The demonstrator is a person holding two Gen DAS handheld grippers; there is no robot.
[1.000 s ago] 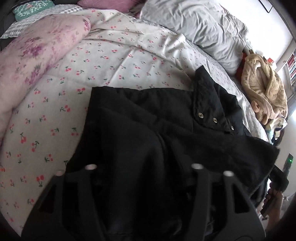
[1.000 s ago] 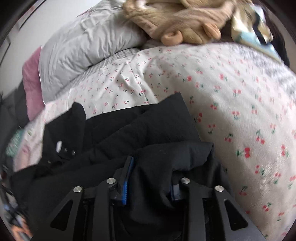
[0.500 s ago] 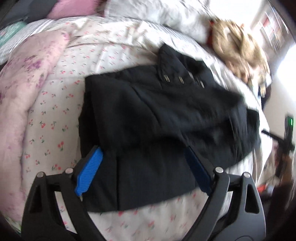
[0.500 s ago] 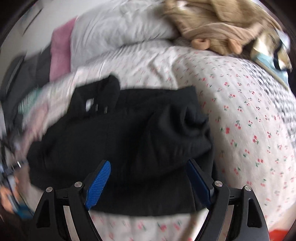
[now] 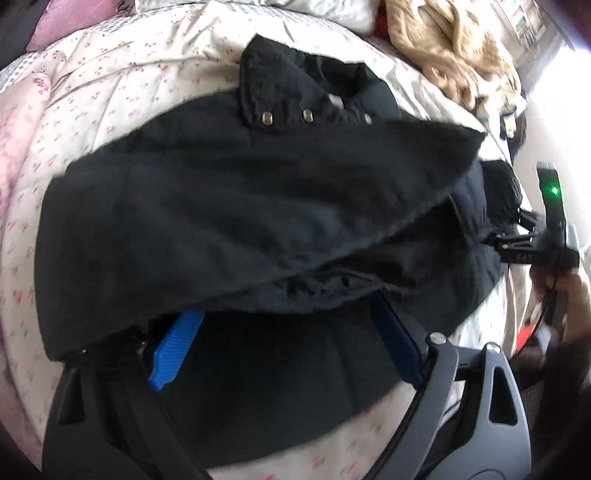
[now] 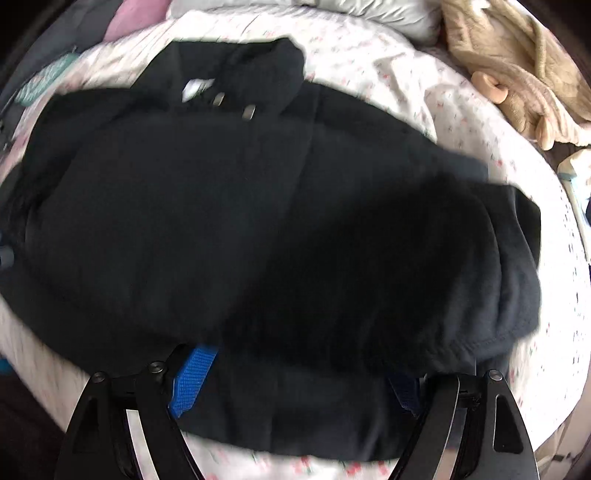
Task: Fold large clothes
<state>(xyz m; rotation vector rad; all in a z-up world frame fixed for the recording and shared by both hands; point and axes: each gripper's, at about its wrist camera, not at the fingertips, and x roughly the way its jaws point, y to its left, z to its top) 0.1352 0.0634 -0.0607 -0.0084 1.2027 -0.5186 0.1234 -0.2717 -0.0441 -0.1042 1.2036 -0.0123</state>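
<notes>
A black jacket (image 5: 240, 206) with metal snaps at its collar lies partly folded on the cherry-print bed sheet (image 5: 122, 85). It also fills the right wrist view (image 6: 240, 221). My left gripper (image 5: 284, 347) is open, its blue pads (image 5: 173, 350) spread wide under the near fold of the jacket, over the lower layer. My right gripper (image 6: 295, 380) is open, its blue pads (image 6: 192, 380) spread at the jacket's near edge, partly hidden by an overhanging fold. The right gripper also shows in the left wrist view (image 5: 532, 247) at the jacket's right end.
A beige plush robe (image 5: 458, 62) lies at the far right of the bed, also in the right wrist view (image 6: 517, 62). Grey pillows (image 6: 369, 11) and a pink pillow (image 5: 77, 22) sit at the head. A pink floral quilt (image 5: 18, 122) lies at left.
Both grippers let go of the jacket, opened wide and pulled back. They have since come forward again, so the near fold now overhangs their pads.
</notes>
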